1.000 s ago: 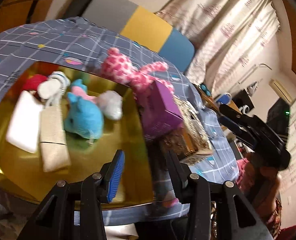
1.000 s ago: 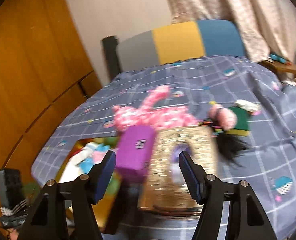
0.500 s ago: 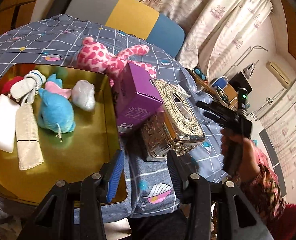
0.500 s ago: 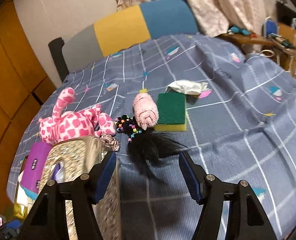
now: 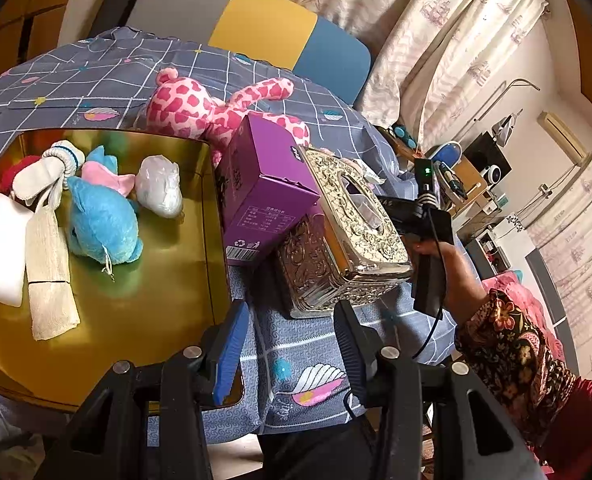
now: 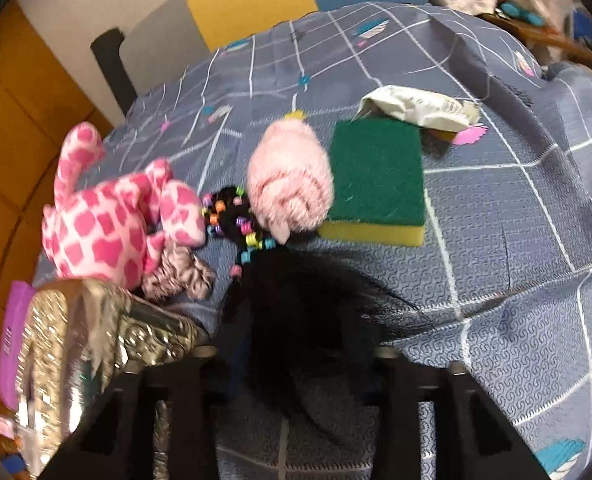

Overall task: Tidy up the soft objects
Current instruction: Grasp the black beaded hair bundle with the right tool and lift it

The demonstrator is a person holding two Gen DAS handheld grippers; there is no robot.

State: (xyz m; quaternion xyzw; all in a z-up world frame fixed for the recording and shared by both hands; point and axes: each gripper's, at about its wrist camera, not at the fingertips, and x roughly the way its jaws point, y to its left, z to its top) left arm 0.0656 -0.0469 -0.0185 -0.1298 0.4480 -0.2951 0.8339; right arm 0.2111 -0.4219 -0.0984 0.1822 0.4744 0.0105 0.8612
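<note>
Left wrist view looks from the near edge of the surface (image 5: 296,344), angled down over the gold tray (image 5: 144,320), fairly close. Right wrist view sits lower and nearer — almost on the black hair piece (image 6: 320,320) — facing the far chair. Both views share the pink spotted plush (image 5: 208,112) (image 6: 112,224), the ornate tissue box (image 5: 352,232) (image 6: 80,340) and the purple box (image 5: 264,192) (image 6: 14,336).

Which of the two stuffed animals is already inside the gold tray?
The blue plush toy is. It lies on the gold tray among the other soft items, while the pink spotted plush is outside, on the checked cloth behind the tray.
</note>
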